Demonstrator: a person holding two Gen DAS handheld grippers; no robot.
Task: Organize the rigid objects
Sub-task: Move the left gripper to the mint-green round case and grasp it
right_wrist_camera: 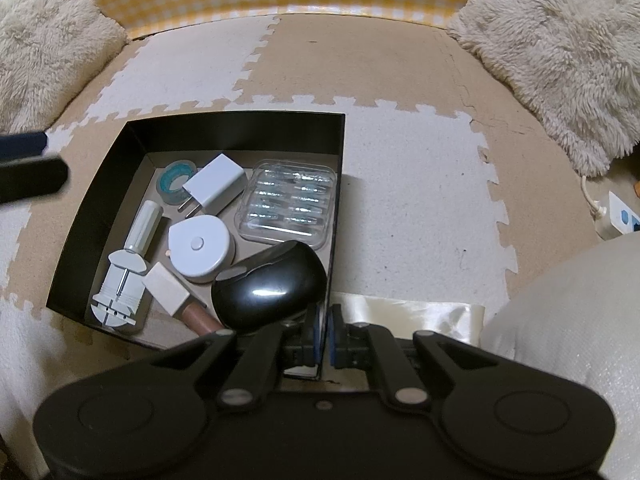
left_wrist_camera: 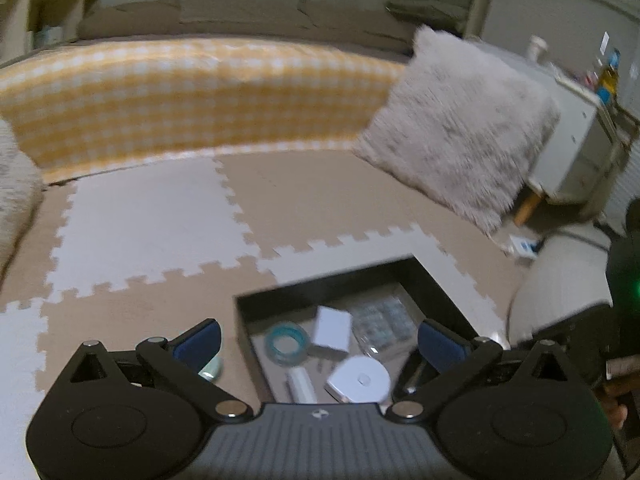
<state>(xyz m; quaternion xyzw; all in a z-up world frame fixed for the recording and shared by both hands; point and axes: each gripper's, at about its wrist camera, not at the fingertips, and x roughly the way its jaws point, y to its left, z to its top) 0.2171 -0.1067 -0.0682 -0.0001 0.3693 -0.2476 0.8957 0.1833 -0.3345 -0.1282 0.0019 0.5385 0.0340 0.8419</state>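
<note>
A black open box (right_wrist_camera: 240,128) sits on the foam mat and holds a white charger (right_wrist_camera: 214,188), a teal tape roll (right_wrist_camera: 176,180), a round white tape measure (right_wrist_camera: 200,252), a clear plastic case (right_wrist_camera: 290,202), a black mouse (right_wrist_camera: 268,284), a white tool (right_wrist_camera: 128,276) and a lip gloss (right_wrist_camera: 180,300). My right gripper (right_wrist_camera: 325,332) is shut on the box's right wall at the near corner. My left gripper (left_wrist_camera: 320,344) is open and empty, above the box (left_wrist_camera: 432,280); the charger (left_wrist_camera: 332,330), tape roll (left_wrist_camera: 286,344) and tape measure (left_wrist_camera: 360,380) show between its fingers.
Beige and white puzzle foam mats (right_wrist_camera: 400,200) cover the floor. A yellow checked cushion edge (left_wrist_camera: 180,100) runs along the back. Fluffy pillows lie at right (left_wrist_camera: 460,128) and left (right_wrist_camera: 48,40). A power strip (right_wrist_camera: 616,220) and a white cabinet (left_wrist_camera: 576,140) are at right.
</note>
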